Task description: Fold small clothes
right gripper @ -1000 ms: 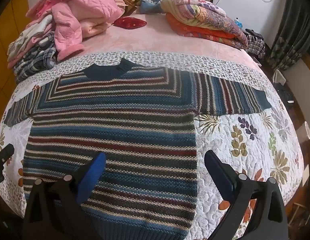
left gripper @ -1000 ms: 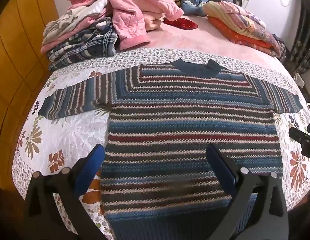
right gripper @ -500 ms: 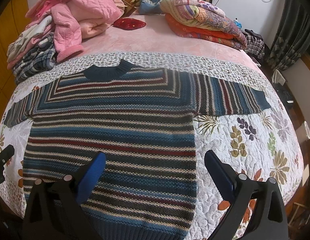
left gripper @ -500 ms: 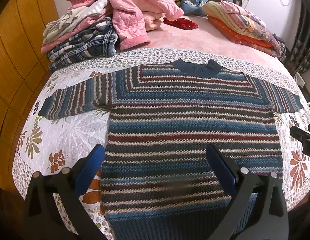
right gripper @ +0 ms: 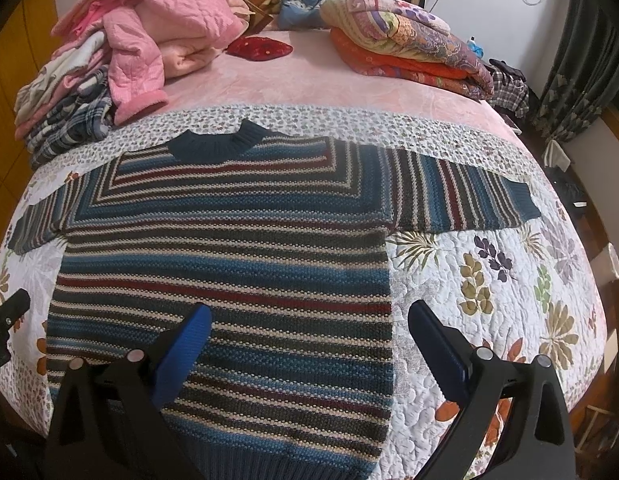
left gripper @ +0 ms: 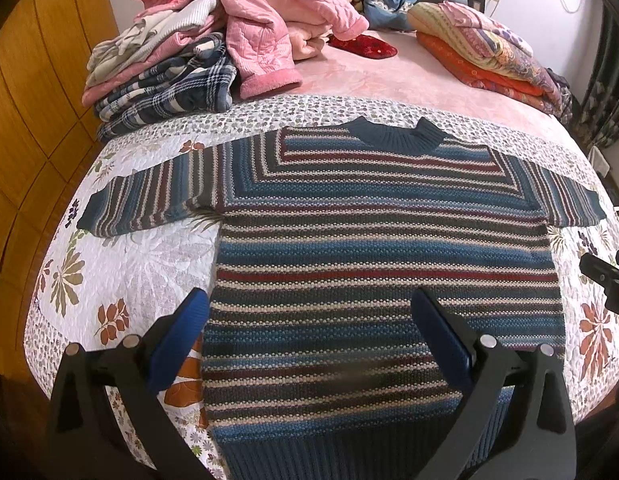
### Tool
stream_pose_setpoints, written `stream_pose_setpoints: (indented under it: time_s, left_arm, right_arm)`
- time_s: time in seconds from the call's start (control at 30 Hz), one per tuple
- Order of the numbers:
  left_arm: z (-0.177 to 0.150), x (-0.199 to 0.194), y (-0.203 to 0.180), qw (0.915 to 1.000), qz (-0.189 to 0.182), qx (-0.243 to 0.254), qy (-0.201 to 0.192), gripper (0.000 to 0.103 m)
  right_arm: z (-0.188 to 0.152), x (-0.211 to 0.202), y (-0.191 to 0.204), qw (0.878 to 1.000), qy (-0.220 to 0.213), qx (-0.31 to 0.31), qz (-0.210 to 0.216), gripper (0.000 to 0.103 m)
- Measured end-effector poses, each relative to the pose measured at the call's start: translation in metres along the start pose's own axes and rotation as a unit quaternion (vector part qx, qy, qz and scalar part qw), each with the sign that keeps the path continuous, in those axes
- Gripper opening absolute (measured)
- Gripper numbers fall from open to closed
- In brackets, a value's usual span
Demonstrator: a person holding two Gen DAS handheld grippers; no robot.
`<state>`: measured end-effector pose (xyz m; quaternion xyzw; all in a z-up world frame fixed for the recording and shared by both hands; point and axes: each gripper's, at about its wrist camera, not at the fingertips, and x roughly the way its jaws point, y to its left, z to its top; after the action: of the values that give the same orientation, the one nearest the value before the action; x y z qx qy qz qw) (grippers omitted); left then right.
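Note:
A striped knit sweater (left gripper: pixel 381 248) in blue, dark red and cream lies flat on the floral quilt, both sleeves spread sideways and the dark blue collar (left gripper: pixel 393 136) at the far side. My left gripper (left gripper: pixel 309 320) hovers open above the sweater's lower left part, near the hem. The right wrist view shows the same sweater (right gripper: pixel 229 248), and my right gripper (right gripper: pixel 309 332) is open over its lower right edge. Nothing is held between either pair of blue fingers. The right gripper's tip shows at the edge (left gripper: pixel 605 280) of the left view.
A pile of pink and plaid clothes (left gripper: pixel 213 40) sits at the far left of the bed. Folded patterned blankets (left gripper: pixel 489 52) lie at the far right, a red item (left gripper: pixel 363 46) between them. Wooden panels (left gripper: pixel 21 120) flank the left side, curtains (right gripper: pixel 581 72) the right.
Both grippers have shifted only slightly over the sweater. The sweater lies unchanged and both stay open.

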<state>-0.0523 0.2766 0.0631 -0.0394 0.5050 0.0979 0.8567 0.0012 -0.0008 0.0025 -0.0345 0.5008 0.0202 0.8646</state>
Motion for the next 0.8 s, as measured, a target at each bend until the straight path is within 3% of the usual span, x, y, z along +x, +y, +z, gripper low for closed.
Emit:
stream_pose_setpoints:
  time_s: [0.8]
  left_arm:
    - [-0.001,0.0034,0.0037,1.0,-0.003,0.0,0.003,0.1]
  right_arm:
    - [0.0062,0.0023,-0.0025,1.0,0.016,0.006,0.014,0.099]
